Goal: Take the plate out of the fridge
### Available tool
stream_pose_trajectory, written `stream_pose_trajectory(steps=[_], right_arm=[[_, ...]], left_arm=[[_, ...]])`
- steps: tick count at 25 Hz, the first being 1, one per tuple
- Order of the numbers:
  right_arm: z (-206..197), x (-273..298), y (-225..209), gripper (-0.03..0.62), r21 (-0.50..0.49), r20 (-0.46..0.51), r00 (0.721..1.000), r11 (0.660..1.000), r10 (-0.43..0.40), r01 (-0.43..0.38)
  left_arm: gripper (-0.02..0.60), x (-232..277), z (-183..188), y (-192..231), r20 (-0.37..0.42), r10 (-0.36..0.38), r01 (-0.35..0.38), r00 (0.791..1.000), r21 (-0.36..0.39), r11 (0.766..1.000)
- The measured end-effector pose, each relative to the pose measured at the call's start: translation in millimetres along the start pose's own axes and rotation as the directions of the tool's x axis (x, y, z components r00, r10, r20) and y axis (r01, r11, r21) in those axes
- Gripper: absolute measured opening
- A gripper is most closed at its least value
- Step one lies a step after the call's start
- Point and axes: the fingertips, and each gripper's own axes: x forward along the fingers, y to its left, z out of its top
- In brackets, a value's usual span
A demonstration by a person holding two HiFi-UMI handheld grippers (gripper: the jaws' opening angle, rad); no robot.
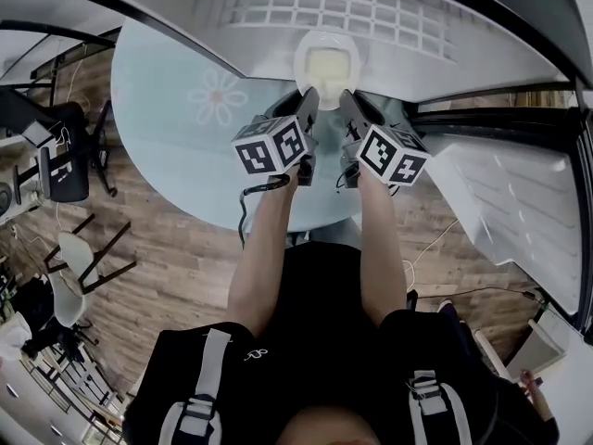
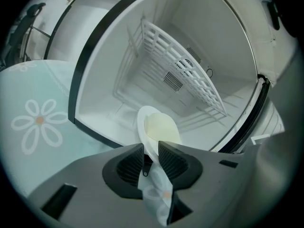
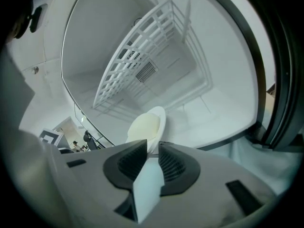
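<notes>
One plate (image 2: 159, 127) in fridge (image 2: 223, 46), under its shelf (image 2: 185, 75) | your left gripper (image 2: 151, 150) and right gripper (image 3: 152, 147) each clamp its rim

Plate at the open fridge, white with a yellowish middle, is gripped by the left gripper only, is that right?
No, both grippers hold it. The right gripper view shows the right gripper shut on the plate rim too, as the left gripper is in its view. The rest stands.

White plate (image 1: 326, 63) sits low inside open fridge (image 1: 389, 12).
</notes>
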Motion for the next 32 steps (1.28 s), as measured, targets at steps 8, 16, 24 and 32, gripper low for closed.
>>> stream_pose_trajectory(steps=[8, 16, 24, 32], right_arm=[[-3.2, -0.6, 32.0, 0.08, -0.047, -0.011, 0.999, 0.998, 0.044, -0.045], [-0.9, -22.5, 45.0, 0.078, -0.056, 0.009, 0.998, 0.997, 0.06, -0.06], [0.7, -35.4, 55.4, 0.077, -0.06, 0.034, 0.996, 0.995, 0.078, -0.076], [2.5, -50.3, 74.0, 0.077, -0.065, 0.08, 0.994, 0.995, 0.078, -0.072]], left_arm=[[0.107, -31.5, 12.5, 6.4, 0.053, 0.03, -0.031, 0.998, 0.023, 0.999], [0.107, -53.6, 10.7, -9.4, 0.087, 0.033, -0.036, 0.996, 0.033, 0.999], [0.107, -69.9, 12.6, -18.8, 0.112, 0.029, -0.035, 0.993, 0.053, 0.998], [0.106, -89.6, 19.3, -26.1, 0.128, -0.005, -0.004, 0.992, 0.067, 0.998]])
